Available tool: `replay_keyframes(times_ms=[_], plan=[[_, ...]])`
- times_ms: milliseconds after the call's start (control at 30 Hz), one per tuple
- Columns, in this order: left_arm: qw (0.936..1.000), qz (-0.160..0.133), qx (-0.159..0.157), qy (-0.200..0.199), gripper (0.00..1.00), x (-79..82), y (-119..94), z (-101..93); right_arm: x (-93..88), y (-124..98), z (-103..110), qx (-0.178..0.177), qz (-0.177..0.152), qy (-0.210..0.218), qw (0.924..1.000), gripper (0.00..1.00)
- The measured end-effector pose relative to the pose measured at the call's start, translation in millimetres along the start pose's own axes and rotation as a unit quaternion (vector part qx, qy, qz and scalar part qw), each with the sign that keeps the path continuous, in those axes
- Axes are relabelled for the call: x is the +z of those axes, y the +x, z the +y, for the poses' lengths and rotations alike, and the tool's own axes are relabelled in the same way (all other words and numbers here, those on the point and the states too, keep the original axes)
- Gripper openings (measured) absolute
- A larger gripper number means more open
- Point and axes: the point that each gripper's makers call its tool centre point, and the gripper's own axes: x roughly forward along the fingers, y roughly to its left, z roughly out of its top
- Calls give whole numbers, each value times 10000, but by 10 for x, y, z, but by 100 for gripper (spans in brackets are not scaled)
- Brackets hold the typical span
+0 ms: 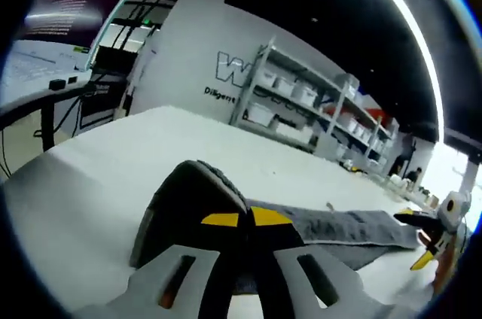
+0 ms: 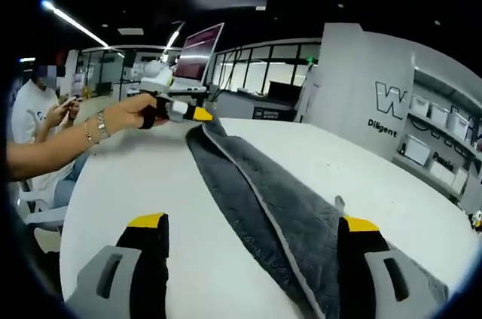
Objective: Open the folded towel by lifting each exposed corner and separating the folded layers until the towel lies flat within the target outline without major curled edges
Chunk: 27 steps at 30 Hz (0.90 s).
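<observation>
A dark grey towel, still folded into a long strip, lies across the white table. My left gripper is shut on one end of it, and that end humps up over the jaws as a grey fold. In the right gripper view a hand holds the left gripper at the towel's far end. My right gripper is open, jaws wide apart, straddling the near end of the strip with its right jaw over the cloth. In the left gripper view the right gripper stands at the towel's other end.
Metal shelves with white bins stand behind the table beside a white lettered wall panel. A monitor stands past the far end. A seated person is at the left. A desk with cables flanks the table.
</observation>
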Motion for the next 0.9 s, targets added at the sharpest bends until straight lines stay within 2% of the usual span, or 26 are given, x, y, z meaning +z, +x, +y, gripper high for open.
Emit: replay_keyframes(times_ms=[100, 267, 300, 333, 367, 533, 567, 767, 900], plan=[[9993, -192, -283, -141, 2, 9, -191, -103, 0, 0, -1, -1, -1, 11, 10000, 94], [9990, -147, -433, -8, 2, -99, -433, -169, -13, 14, 0, 18, 7, 64, 10000, 93], [9990, -120, -423, 66, 2, -117, -454, -169, -24, 16, 2, 25, 35, 52, 10000, 93], [9983, 23, -308, 503, 2, -181, -492, -123, -39, 21, 3, 27, 73, 46, 10000, 93], [9975, 104, -221, 665, 2, -223, -513, -85, -43, 24, -1, 25, 81, 47, 10000, 93], [9969, 281, -254, 688, 2, -330, -602, -55, -75, 28, 7, 38, 132, 62, 9999, 93], [9957, 363, -262, 810, 2, -360, -627, -57, -75, 27, 7, 39, 133, 61, 9999, 93], [9901, 652, -477, 1151, 2, -593, -805, -254, -67, 7, 12, 41, 104, 31, 9999, 93], [9882, 673, -749, 1151, 2, -656, -941, -440, -56, -27, 5, 11, 69, 21, 10000, 93]])
